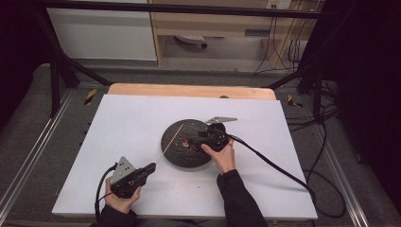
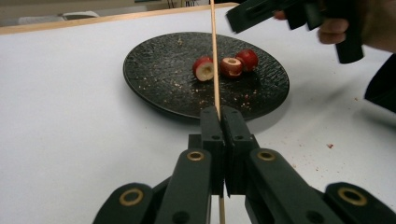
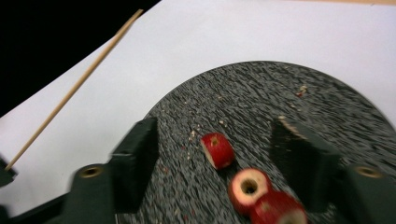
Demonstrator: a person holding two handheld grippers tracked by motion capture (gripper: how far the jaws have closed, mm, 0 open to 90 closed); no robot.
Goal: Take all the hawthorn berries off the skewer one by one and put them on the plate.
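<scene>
Three cored red fruit pieces [image 2: 226, 66] lie close together near the middle of a round black textured plate [image 1: 172, 150], which rests on the white table [image 1: 123, 127]. Each is a small stubby ring: glossy red skin outside, pale cream flesh at the cut faces, a hole bored through the centre. Crumbs of flesh are scattered over the plate around them.

The pieces are judged to be light, fairly firm, yet easily bruised or split, and the waxy skin is probably slippery. A hold across the rounded red sides is judged best, with the cored hole left free for the skewer [image 2: 215, 56]; a gentle squeeze should be enough.

The skewer, a thin pale wooden stick, is likely stiff along its length but easily snapped if bent. It is clamped near its lower end in the fully closed jaws of the left gripper [image 2: 220, 122], slanting up over the plate's near edge.

The right gripper [image 3: 215, 154] is held low over the plate, its jaws parted about halfway and empty, with the nearest piece lying between them untouched.
</scene>
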